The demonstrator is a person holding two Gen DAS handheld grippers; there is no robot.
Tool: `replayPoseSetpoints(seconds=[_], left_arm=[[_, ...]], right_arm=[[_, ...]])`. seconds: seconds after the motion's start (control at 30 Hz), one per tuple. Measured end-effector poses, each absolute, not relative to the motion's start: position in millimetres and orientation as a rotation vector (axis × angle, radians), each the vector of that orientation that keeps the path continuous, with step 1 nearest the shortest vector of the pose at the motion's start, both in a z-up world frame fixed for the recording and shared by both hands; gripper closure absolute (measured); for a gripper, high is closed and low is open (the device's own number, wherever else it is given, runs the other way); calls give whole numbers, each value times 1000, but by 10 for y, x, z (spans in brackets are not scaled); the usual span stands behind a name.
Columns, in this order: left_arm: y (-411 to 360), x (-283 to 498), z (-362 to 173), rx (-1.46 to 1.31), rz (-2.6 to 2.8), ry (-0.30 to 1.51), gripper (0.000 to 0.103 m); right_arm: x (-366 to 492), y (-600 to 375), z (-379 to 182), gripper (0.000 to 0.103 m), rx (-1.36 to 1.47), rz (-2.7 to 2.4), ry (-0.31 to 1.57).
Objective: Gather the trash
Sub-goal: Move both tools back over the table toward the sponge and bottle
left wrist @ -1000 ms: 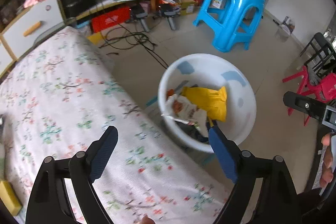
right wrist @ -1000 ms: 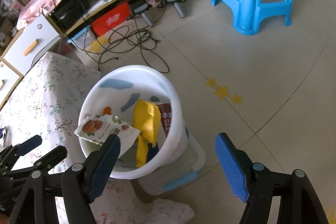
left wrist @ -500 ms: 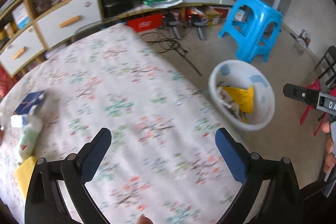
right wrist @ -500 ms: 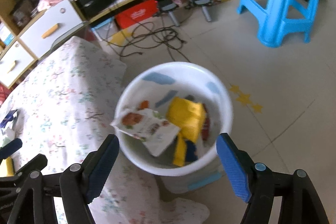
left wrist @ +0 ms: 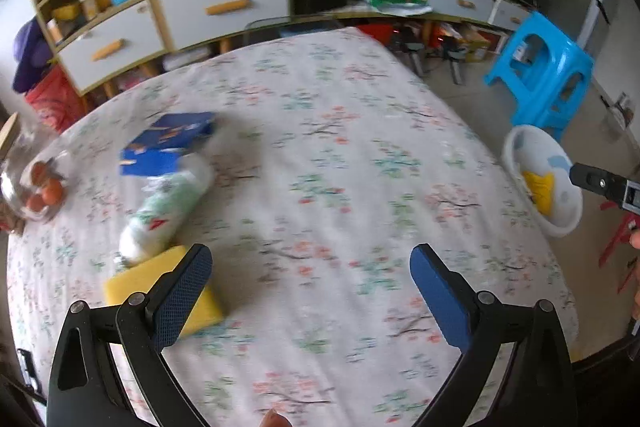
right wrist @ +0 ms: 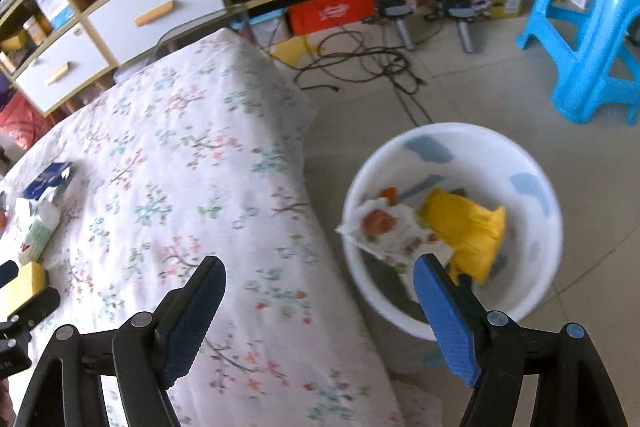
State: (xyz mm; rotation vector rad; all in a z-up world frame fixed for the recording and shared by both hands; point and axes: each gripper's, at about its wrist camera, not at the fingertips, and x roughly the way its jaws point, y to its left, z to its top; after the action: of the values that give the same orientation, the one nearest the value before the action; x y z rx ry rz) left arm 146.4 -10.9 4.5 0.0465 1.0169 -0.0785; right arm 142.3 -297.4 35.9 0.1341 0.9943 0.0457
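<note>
A white bin (right wrist: 456,223) stands on the floor beside the table, holding a yellow bag (right wrist: 468,227) and a printed wrapper (right wrist: 388,231); it also shows in the left wrist view (left wrist: 544,183). On the flowered tablecloth (left wrist: 320,163) lie a blue box (left wrist: 172,143), a white-green packet (left wrist: 168,207) and a yellow sponge-like block (left wrist: 160,283). My left gripper (left wrist: 312,279) is open and empty above the table, its left finger over the yellow block. My right gripper (right wrist: 320,299) is open and empty over the table's edge, next to the bin.
A clear bowl of red fruit (left wrist: 36,187) sits at the table's left edge. A blue plastic stool (right wrist: 588,23) and loose cables (right wrist: 368,67) are on the floor. Shelves and drawers (left wrist: 224,7) line the far wall.
My left gripper has swung left from the bin to over the table, bringing the packets into view. My right gripper has drifted left, away from above the bin.
</note>
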Motion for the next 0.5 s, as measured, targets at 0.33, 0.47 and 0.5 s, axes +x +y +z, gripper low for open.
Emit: replayPoseSetpoints(seconds=[0.33, 0.47, 0.5], left_arm=[[637, 1732, -146, 27, 36, 1043, 3], [903, 1905, -282, -54, 30, 1083, 3], [936, 1936, -299, -71, 25, 1086, 3]], right_arm=[[1602, -2397, 205, 21, 77, 102, 1032], [1717, -2199, 143, 21, 63, 121, 1047], [1742, -2167, 132, 21, 61, 124, 1050]])
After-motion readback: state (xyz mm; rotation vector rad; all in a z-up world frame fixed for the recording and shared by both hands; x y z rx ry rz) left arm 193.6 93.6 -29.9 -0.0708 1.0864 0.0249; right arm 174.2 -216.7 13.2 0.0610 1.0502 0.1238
